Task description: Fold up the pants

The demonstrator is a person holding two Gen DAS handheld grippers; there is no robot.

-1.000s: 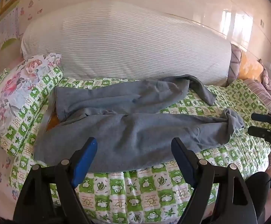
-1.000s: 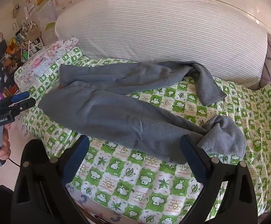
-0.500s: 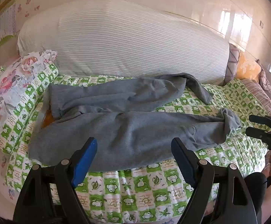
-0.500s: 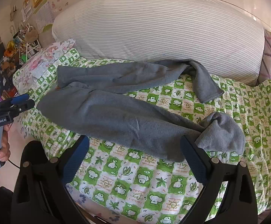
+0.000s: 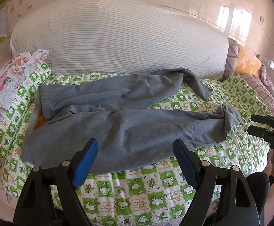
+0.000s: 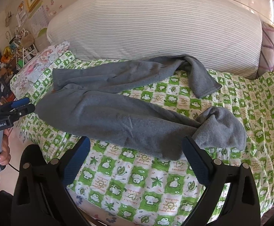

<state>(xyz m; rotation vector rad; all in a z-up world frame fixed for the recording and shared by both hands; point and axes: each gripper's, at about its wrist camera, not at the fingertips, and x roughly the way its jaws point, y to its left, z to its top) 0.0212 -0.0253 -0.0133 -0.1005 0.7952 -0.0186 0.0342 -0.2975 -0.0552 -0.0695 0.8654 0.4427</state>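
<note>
Cluttered shelves show only rightward; both tools spread above pants.

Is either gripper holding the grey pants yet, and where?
Nothing is held. The left gripper and right gripper are both open, short of the pants.
</note>
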